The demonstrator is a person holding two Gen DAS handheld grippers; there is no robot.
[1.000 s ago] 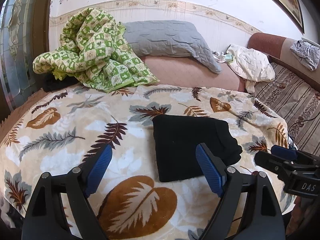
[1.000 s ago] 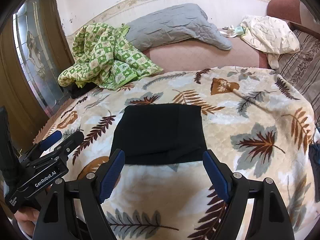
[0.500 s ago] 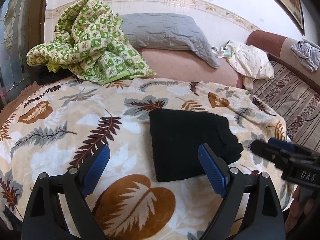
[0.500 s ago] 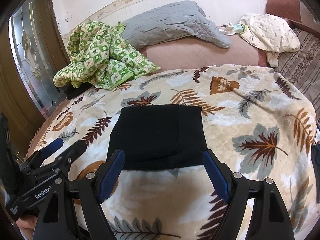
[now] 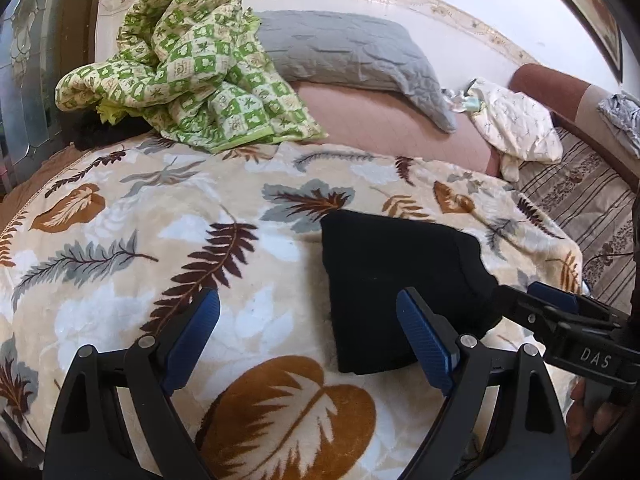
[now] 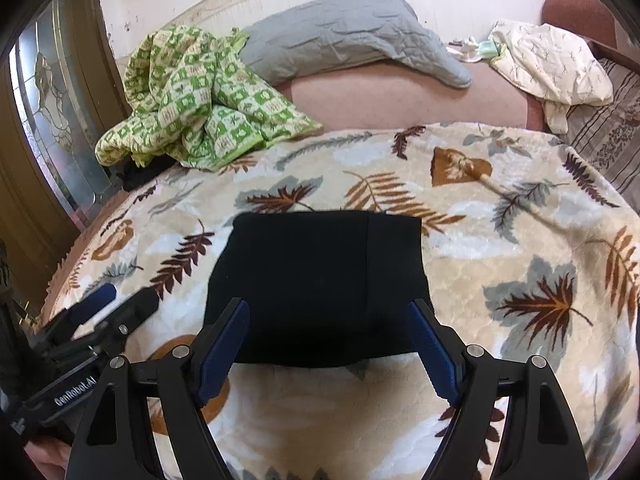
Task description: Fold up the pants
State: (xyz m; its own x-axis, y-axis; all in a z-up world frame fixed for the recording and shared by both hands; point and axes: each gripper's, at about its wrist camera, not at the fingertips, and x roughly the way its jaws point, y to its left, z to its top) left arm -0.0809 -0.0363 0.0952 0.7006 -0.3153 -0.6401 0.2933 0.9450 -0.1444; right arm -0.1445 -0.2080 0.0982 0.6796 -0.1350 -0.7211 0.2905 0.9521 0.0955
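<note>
The left gripper (image 5: 308,320) is spread wide with nothing between its blue pads, over the blanket (image 5: 120,240) just left of the pants (image 5: 400,276). The right gripper (image 6: 328,332) is likewise agape and empty, hanging above the near edge of the pants, which lie folded into a black rectangle mid-blanket. Beyond them sit a green quilt (image 6: 192,100) and a grey pillow (image 6: 344,28).

Now nearer the folded black pants (image 6: 320,284), both views closing in and tipping lower. In the right wrist view, right gripper (image 6: 326,344) straddling the pants' near edge. In the left wrist view, left gripper (image 5: 308,332) slightly wider.
</note>
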